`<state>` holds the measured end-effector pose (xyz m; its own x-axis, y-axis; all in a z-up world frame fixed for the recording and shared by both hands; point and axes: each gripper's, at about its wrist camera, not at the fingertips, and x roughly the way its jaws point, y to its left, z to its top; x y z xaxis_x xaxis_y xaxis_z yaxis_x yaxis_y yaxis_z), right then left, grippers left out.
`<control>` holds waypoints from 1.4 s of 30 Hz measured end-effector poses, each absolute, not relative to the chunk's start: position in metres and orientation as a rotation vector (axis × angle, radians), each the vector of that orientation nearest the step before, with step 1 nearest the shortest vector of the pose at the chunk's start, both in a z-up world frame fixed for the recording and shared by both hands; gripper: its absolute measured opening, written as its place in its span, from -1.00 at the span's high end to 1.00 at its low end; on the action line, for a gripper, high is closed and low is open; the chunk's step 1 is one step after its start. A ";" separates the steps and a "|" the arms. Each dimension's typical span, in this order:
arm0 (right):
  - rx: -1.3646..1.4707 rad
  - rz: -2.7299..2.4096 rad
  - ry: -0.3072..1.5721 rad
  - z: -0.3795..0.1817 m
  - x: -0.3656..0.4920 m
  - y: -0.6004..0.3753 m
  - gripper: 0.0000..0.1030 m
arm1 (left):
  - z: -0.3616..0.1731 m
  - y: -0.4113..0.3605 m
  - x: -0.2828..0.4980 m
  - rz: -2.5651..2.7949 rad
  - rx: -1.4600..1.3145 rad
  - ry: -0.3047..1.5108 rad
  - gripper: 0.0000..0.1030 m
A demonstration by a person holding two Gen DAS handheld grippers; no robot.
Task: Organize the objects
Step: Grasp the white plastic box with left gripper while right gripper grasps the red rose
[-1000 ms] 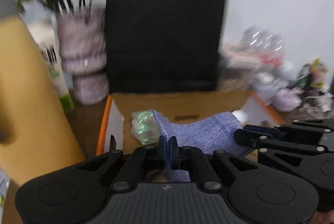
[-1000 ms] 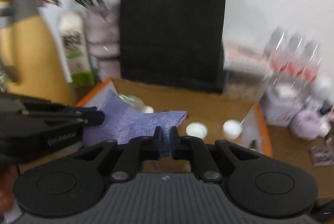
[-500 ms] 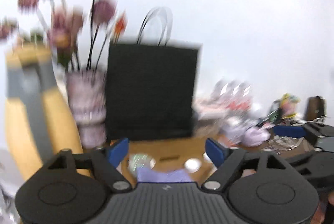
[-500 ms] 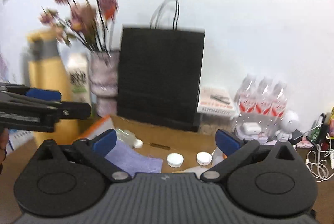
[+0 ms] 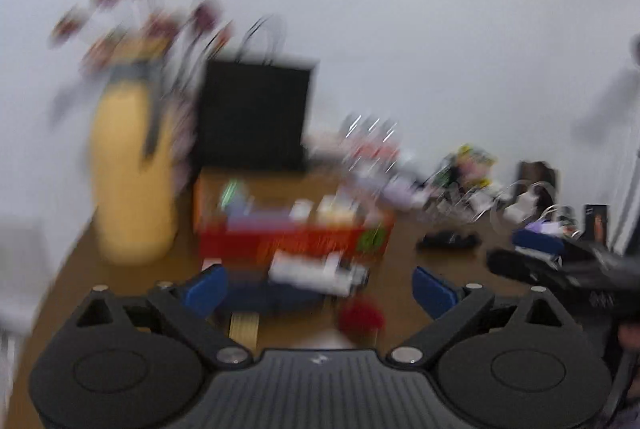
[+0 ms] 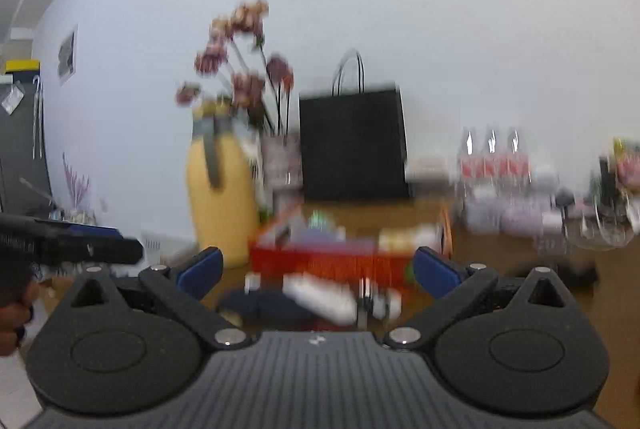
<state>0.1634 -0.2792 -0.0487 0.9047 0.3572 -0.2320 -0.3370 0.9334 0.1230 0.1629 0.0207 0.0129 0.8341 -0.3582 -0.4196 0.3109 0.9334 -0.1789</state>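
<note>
Currently both handheld grippers hover above a brown wooden table (image 6: 624, 293), well back from an open orange-sided cardboard box (image 6: 332, 261) — the landmark here. The left gripper (image 5: 318, 287) has its blue-tipped fingers spread wide, holding nothing; the right gripper (image 6: 316, 271) is equally wide and empty. Inside the box lie a lilac cloth pouch (image 5: 256, 223) and blurred pale items. Just in front of the box, loose on the table, lie a white tube-like object (image 6: 320, 299) and a dark blue flat item (image 6: 264, 305). Behind the box stands a black paper bag (image 6: 354, 145); to its left, a tall yellow bottle (image 6: 220, 197). Heavy motion blur suggests risk: a hurried reach could misjudge the tube and knock it away.
</note>
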 end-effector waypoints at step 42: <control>-0.040 0.312 0.646 -0.147 0.295 -0.208 0.26 | -0.089 0.002 0.215 -0.220 -0.062 0.634 -0.24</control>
